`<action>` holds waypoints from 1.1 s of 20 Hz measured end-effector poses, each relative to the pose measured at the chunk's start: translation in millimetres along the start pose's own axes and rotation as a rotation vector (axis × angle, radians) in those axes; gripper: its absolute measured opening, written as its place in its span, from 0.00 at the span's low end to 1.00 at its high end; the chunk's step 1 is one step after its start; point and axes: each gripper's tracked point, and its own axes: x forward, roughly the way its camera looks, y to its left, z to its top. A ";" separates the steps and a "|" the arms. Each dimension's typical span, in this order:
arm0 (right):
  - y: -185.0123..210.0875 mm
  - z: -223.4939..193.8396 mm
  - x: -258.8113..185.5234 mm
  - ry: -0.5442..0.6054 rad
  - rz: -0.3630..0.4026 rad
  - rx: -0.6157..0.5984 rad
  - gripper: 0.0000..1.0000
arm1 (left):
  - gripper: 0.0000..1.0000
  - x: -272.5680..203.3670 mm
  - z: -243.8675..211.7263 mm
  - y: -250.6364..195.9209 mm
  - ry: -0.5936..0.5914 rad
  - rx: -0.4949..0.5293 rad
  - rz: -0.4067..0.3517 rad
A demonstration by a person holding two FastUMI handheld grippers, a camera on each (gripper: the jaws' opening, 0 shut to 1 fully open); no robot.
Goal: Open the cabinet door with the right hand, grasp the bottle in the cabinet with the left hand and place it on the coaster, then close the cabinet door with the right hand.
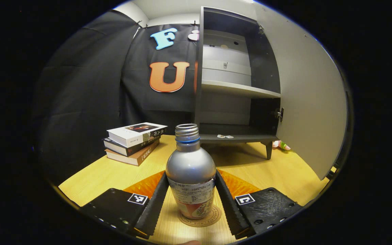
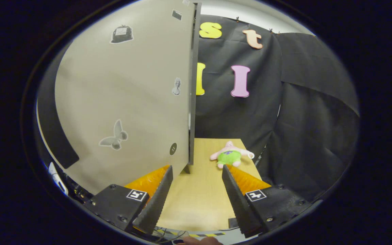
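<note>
Serrated fingers of the left gripper [image 1: 191, 204] flank the silver aluminium bottle with a threaded neck and printed label [image 1: 191, 177], which stands upright on the round brown printed coaster [image 1: 199, 217] on the pale wooden tabletop [image 1: 94, 178]. Both fingers lie against the bottle's lower sides, though I cannot tell whether they press it or have just let go. To finish this placement well, I judge the jaws should spread evenly and the gripper draw straight back, so neither finger drags the bottle off the coaster (the bottle looks top-heavy with that narrow neck).

In the right gripper view, the right gripper [image 2: 196, 197] is spread wide and holds nothing, just beside the free edge of the tall grey cabinet door with butterfly stickers [image 2: 124, 98], which stands swung open. Pushing on its flat face near that edge should close it smoothly.

Beyond the bottle, the dark open cabinet with a pale shelf [image 1: 233, 89] stands on short legs. A stack of three books [image 1: 134, 142] lies to its left, and a small pink and green plush toy [image 2: 230, 155] rests behind the door.
</note>
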 end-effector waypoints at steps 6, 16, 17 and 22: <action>3.2 -4.4 -0.9 -0.003 -0.002 -0.073 0.92 | 0.78 2.4 -10.8 -5.6 -0.059 0.026 -0.014; 15.1 -21.5 -3.0 0.018 0.019 -0.099 0.94 | 0.85 -8.0 -22.8 -15.5 -0.043 0.042 -0.024; 15.3 -21.8 -2.5 0.021 0.017 -0.094 0.94 | 0.86 -6.8 -24.5 -17.1 -0.036 0.035 -0.034; 17.7 -20.8 -2.1 0.016 0.027 -0.105 0.94 | 0.96 -13.8 -12.4 -16.5 -0.050 0.039 -0.034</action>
